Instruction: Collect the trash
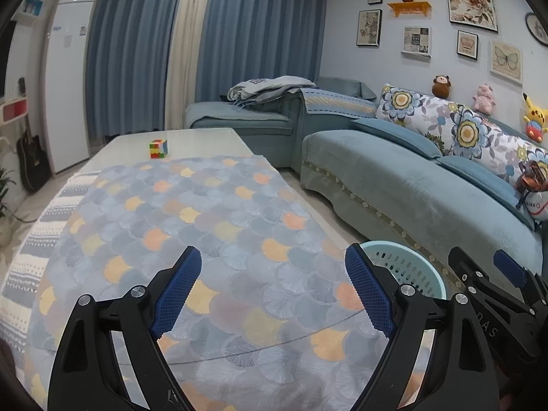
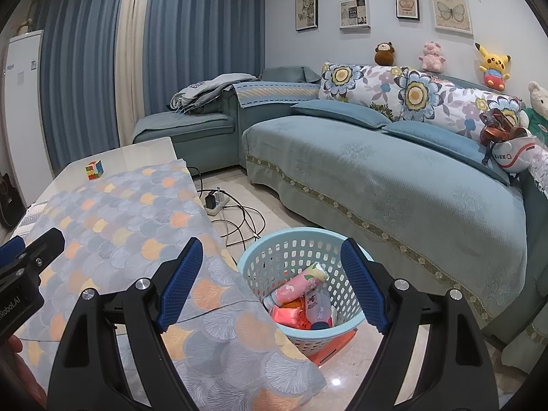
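Note:
A light blue perforated basket point(image 2: 274, 257) stands on the floor beside the table's right edge; its rim also shows in the left wrist view point(image 1: 404, 257). Inside it lie a pink bottle point(image 2: 298, 284), a clear bottle point(image 2: 318, 308) and pink and orange wrappers point(image 2: 287, 315). My right gripper point(image 2: 270, 284) is open and empty, above the basket and the table's corner. My left gripper point(image 1: 274, 291) is open and empty over the patterned tablecloth point(image 1: 191, 239). The right gripper point(image 1: 496, 284) shows at the left wrist view's right edge.
A colourful puzzle cube point(image 1: 158, 149) sits on the table's bare far end point(image 1: 191, 138). A blue sofa point(image 2: 376, 171) with cushions and plush toys runs along the right. A power strip with cables point(image 2: 219, 202) lies on the floor between table and sofa.

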`<control>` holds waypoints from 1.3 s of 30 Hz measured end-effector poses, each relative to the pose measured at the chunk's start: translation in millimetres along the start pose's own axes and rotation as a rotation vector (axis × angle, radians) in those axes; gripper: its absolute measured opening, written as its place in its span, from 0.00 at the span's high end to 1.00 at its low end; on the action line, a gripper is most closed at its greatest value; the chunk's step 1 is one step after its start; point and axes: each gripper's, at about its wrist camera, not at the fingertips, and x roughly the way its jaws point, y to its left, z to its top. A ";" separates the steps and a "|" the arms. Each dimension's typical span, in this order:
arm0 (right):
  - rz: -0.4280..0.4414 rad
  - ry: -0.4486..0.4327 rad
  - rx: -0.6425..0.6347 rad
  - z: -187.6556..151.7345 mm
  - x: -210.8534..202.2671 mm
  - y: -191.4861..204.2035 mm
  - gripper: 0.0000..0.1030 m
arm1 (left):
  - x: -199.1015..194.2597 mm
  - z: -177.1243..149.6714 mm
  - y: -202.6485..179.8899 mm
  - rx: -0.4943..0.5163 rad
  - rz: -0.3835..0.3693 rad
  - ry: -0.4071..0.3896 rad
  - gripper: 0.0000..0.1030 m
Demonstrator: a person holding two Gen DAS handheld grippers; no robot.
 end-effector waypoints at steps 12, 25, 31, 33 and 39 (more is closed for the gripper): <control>0.004 -0.004 0.000 0.1 -1.3 0.3 0.24 | -1.8 3.9 1.1 0.004 0.003 -0.007 0.19; 0.017 0.004 0.000 3.1 3.0 -0.9 0.24 | -4.2 9.1 3.5 0.022 0.025 -0.026 0.19; 0.023 0.009 0.004 3.0 4.9 -2.9 0.24 | -3.2 9.0 4.2 0.024 0.015 -0.021 0.16; 0.025 0.009 0.002 3.1 5.0 -2.1 0.24 | -2.7 8.6 4.3 0.026 0.005 -0.018 0.16; 0.024 0.009 0.002 2.9 4.6 -2.5 0.24 | -4.6 7.4 2.0 0.039 0.019 -0.032 0.12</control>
